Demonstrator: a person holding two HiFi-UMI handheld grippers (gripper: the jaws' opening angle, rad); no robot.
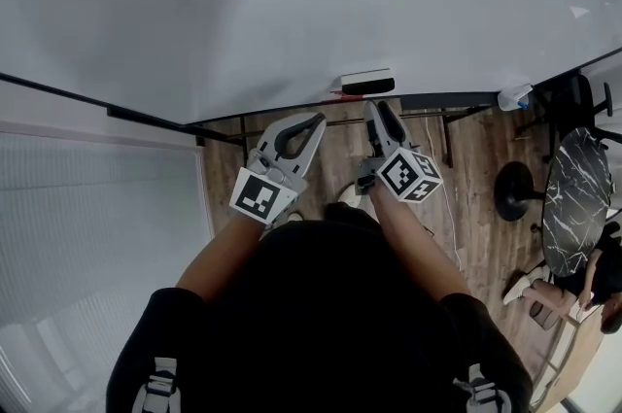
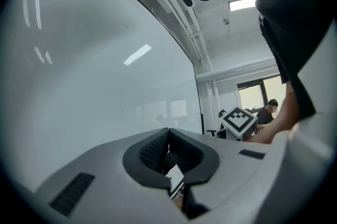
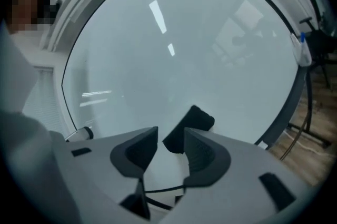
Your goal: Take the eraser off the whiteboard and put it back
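The eraser (image 1: 367, 82), black with a white top, sticks to the whiteboard (image 1: 292, 3) just above its bottom edge. My right gripper (image 1: 378, 107) points at it from just below, jaws apart. In the right gripper view the dark eraser (image 3: 196, 122) lies just beyond the open right gripper (image 3: 171, 132), slightly right of the gap, and no pad presses on it. My left gripper (image 1: 319, 120) hovers left of the eraser, near the board's lower edge. In the left gripper view the left gripper (image 2: 168, 132) is shut and empty, with the whiteboard (image 2: 95, 86) on its left.
A spray bottle (image 1: 513, 96) sits at the board's bottom right corner. A marker (image 3: 79, 134) lies to the left. A black chair (image 1: 573, 100), a marble-topped round table (image 1: 575, 197) and a seated person (image 1: 583, 290) are at the right. Window blinds (image 1: 97, 207) fill the left.
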